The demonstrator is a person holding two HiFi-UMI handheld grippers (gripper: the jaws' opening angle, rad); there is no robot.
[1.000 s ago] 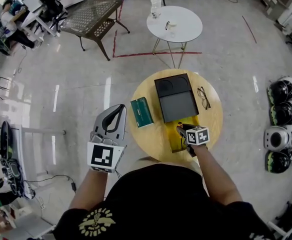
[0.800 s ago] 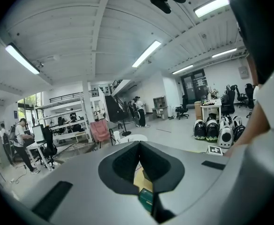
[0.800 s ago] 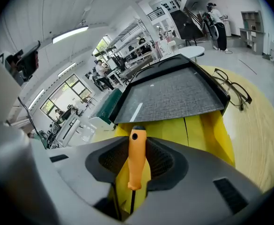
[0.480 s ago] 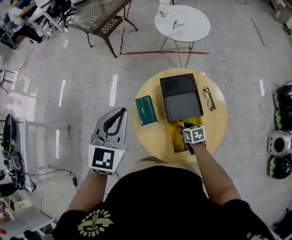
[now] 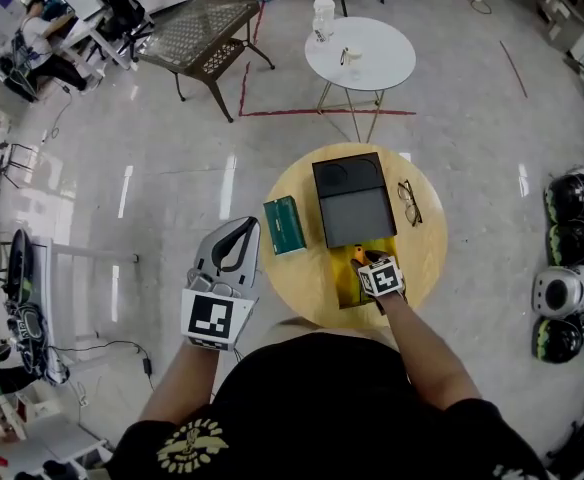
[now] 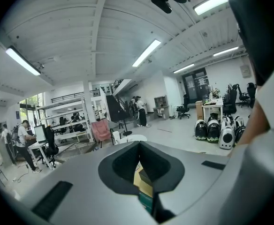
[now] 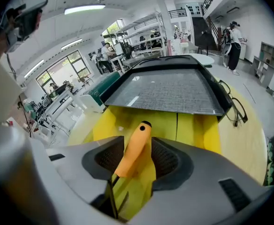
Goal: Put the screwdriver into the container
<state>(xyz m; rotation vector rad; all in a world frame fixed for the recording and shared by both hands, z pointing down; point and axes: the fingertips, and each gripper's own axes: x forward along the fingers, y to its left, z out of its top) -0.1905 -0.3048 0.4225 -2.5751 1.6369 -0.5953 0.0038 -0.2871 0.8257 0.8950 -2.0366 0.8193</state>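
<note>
A screwdriver with an orange handle lies between the jaws of my right gripper. It leans on the left pad, with a gap to the right pad. The jaws have just been opening and now stand open around it. Below it is the yellow container, an open tray on the round wooden table. The head view shows my right gripper low over the yellow container, the orange handle poking out ahead. My left gripper hangs off the table's left edge, tips together, holding nothing.
A black case lies just beyond the container, glasses to its right and a green box to its left. A white round table stands farther off. Several helmets sit on the floor at the right.
My right gripper has sunk a little toward the yellow container and rolled. My left gripper has drifted slightly toward the table.
</note>
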